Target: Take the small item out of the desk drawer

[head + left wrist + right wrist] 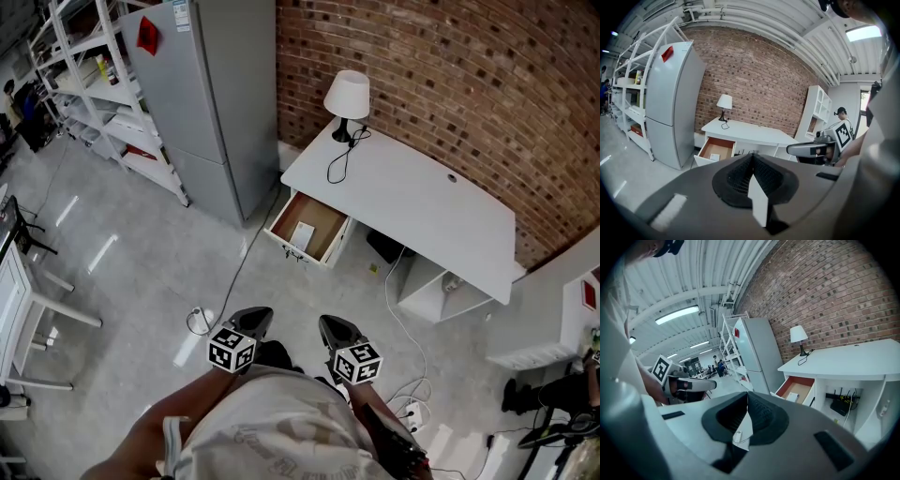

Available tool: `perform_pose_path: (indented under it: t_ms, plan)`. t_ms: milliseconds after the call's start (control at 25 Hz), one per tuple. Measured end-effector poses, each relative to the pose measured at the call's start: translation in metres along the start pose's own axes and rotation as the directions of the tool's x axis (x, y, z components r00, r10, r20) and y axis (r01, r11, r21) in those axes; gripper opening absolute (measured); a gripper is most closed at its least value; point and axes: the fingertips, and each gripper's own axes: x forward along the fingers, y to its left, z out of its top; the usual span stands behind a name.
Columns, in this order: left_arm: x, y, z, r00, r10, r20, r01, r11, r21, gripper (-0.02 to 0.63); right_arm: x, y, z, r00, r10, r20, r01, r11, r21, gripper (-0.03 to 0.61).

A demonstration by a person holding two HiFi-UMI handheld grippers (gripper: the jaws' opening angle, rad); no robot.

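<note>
Both claws clenched & empty: L claw (pixel 752 158) has its jaws pressed flat together w/ nothing between them, R claw (pixel 746 398) the same. In head view the two sit side by side, a bit apart, close in front of the person (pixel 272 427), pointing toward the desk (pixel 412 202) but well apart from it

Desk is white, set against a brick wall (pixel 441 66). Lamp (pixel 347 97) w/ white shade stands on the corner nearest the fridge (pixel 211 94), its black cord (pixel 337 164) looping across the top. Drawer (pixel 284 214) at that same end hangs fully out, brown inside. Small item (pixel 302 234), flat & white, lies on the drawer bottom near the front panel; can't tell what it is. Neither claw touches it

Grey fridge is just beside the desk, white shelving (pixel 94 84) beyond it w/ odd bits on the shelves. Cables (pixel 403 314) trail over the grey floor (pixel 141 281) from under the desk toward the person. R claw's view shows a black router (pixel 841 406) in the open bay under the desk, right of the drawer
</note>
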Motion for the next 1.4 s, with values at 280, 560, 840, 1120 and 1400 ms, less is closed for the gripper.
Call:
perform_pose_path:
  t_ms: [280,560,840,1120,1400]
  plan:
    - [0.005,0.001,-0.003,1.000,0.004,-0.007,-0.004,1.000,0.002,0.006,-0.001,-0.006,-0.005,1.000,-0.011,0.006,0.010,1.000,0.019,0.006]
    - [-0.005,0.010,-0.004,1.000,0.024,-0.002,-0.024,0.999,-0.025,0.006,0.010,-0.002,-0.012,1.000,0.007,-0.011,-0.006,1.000,0.020,0.006]
    - [-0.006,0.024,-0.009,0.999,0.042,-0.005,-0.042,0.998,-0.050,0.006,0.022,0.000,-0.012,0.999,0.019,-0.032,-0.019,1.000,0.015,0.006]
    - [0.013,0.035,0.000,1.000,0.028,0.003,-0.028,0.997,-0.065,0.006,0.033,-0.015,-0.004,0.999,0.003,-0.049,-0.003,1.000,0.011,0.006]
    - [0.037,0.048,0.004,1.000,0.006,-0.017,-0.007,0.996,-0.085,0.006,0.050,-0.035,0.003,0.997,-0.015,-0.073,0.017,1.000,0.025,0.006]
